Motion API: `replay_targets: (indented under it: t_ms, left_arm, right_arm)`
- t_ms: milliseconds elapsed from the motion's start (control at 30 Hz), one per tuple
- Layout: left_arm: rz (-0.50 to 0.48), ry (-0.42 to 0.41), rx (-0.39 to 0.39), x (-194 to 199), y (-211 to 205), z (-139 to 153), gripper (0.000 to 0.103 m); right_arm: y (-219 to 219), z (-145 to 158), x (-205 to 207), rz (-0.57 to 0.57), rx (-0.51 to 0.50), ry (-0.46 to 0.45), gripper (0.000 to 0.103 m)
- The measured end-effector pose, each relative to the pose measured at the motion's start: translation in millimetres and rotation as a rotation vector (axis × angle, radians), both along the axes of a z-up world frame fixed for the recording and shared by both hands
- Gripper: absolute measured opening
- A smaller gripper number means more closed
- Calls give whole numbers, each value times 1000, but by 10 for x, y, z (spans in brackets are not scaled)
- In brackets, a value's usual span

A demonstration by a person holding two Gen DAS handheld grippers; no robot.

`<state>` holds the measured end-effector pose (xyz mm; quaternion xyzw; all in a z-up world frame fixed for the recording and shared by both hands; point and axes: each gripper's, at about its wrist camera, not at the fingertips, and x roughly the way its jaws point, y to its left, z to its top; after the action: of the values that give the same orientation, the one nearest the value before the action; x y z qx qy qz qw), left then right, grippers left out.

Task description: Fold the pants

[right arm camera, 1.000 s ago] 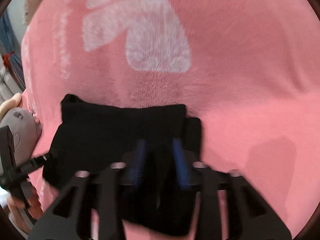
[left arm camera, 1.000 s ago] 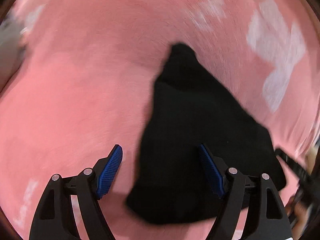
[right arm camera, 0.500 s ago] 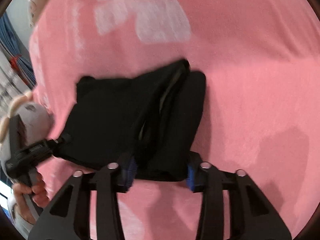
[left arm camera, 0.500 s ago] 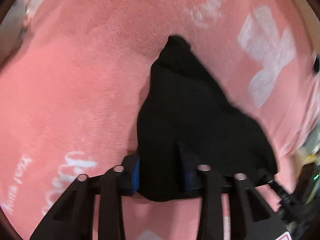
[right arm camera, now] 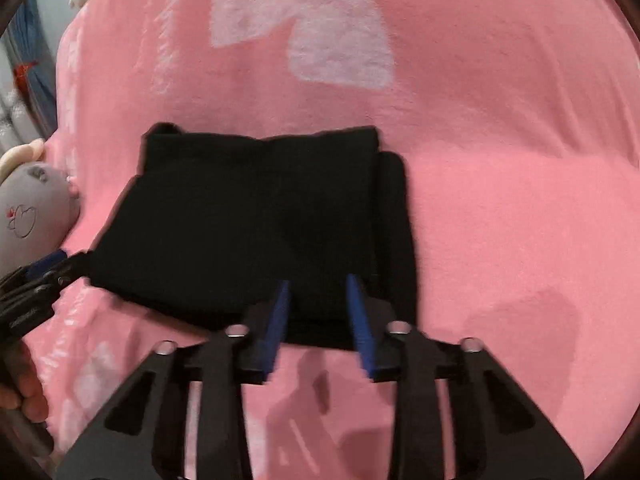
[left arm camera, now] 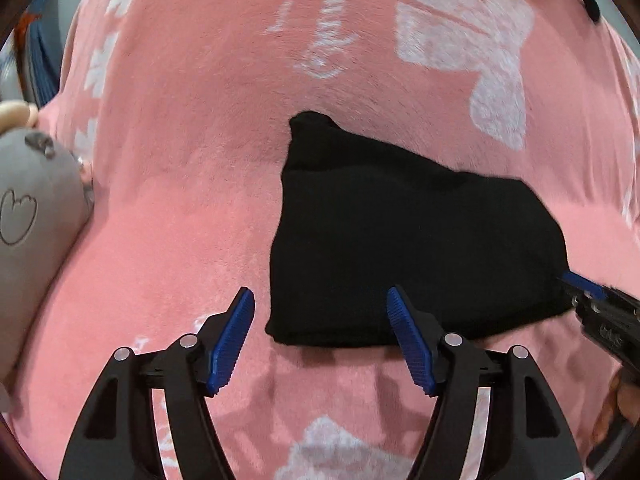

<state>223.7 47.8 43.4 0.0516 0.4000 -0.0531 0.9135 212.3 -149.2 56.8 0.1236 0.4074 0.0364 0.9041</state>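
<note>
Black pants [left arm camera: 404, 248] folded into a compact stack, flat on a pink blanket [left arm camera: 180, 160] printed with white bows and script. In the right wrist view, same pants [right arm camera: 256, 224] roughly square, with a narrower lower layer sticking out along the right edge.

Left gripper [left arm camera: 322, 324] spread wide, blue ribbed pads apart, nothing between them. Poised just above the near left corner of the pants: left pad over bare blanket beside the corner, right pad in front of the near edge of the fabric. Seen from the right wrist view, that gripper [right arm camera: 44, 268] at the far left, its blue tip next to the left corner of the pants; contact there impossible to tell.

Right gripper [right arm camera: 318, 304] partly parted, a moderate gap between the blue pads, gripping nothing; tips over the near edge of the pants, slightly blurred. In the left wrist view, its blue tip [left arm camera: 582, 282] right at the right-hand corner of the stack, touching or not unclear.

Grey plush toy [left arm camera: 32, 240] with an outlined paw mark at the left edge of the blanket, well apart from the pants
</note>
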Motion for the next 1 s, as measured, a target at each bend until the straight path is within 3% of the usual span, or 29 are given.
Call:
replay_targets:
  t_ms: [67, 233, 367, 467, 567, 733, 800, 1000]
  left_arm:
    - [-11, 5, 14, -35, -44, -16, 67]
    - [-28, 18, 46, -274, -43, -25, 67]
    - [-39, 5, 77, -615, -38, 12, 71]
    - [-34, -24, 109, -897, -23, 23, 75]
    - [-18, -54, 114, -1115, 2, -3, 82]
    - [2, -46, 76, -1211, 56, -192, 84]
    - [22, -32, 58, -1196, 75, -249, 84]
    - [40, -58, 25, -1182, 117, -250, 84]
  right_arm:
    - [-12, 228, -143, -7, 35, -36, 21]
    - [53, 530, -628, -3, -21, -91, 24]
    - [49, 496, -1076, -30, -120, -119, 24]
    - [111, 408, -1364, -47, -114, -121, 25]
    - [204, 242, -1552, -68, -105, -117, 44]
    - [501, 155, -1669, -56, -253, -137, 52]
    - [554, 170, -1693, -65, -238, -168, 69]
    - [530, 77, -1653, -106, -183, -136, 72]
